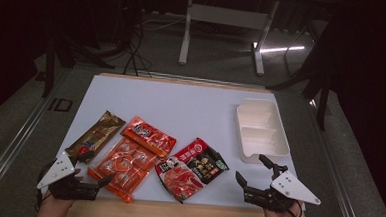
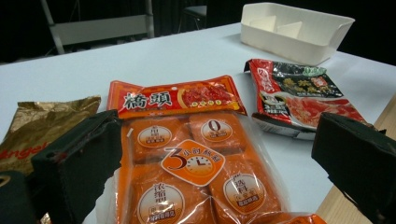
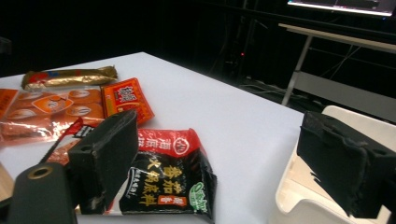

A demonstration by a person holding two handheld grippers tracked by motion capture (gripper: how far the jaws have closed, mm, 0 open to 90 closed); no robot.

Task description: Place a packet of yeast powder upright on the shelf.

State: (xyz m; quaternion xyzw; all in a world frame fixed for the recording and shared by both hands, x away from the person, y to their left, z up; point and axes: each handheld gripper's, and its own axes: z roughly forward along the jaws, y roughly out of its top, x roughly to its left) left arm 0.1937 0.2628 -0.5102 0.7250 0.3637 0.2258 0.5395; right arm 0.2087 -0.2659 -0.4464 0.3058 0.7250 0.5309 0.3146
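Note:
Three food packets lie on the white mat [image 1: 191, 103]. Leftmost is a gold packet [image 1: 97, 133], beside it an orange packet of cubes with a red header [image 1: 130, 160], and to the right a red-and-black packet [image 1: 194, 167]. My left gripper [image 1: 97, 168] stands open at the near left, its tips by the orange packet's near corner. Along its jaws, in the left gripper view, the orange packet [image 2: 187, 154] lies ahead. My right gripper [image 1: 251, 167] is open at the near right, between the red-and-black packet [image 3: 168, 182] and the white tray [image 1: 258, 153]. Nothing is held.
The white tray [image 2: 299, 44] has dividers inside and sits at the mat's right edge. A bare wooden strip [image 1: 175, 215] runs along the near table edge. Table legs and cables stand on the dark floor beyond the table.

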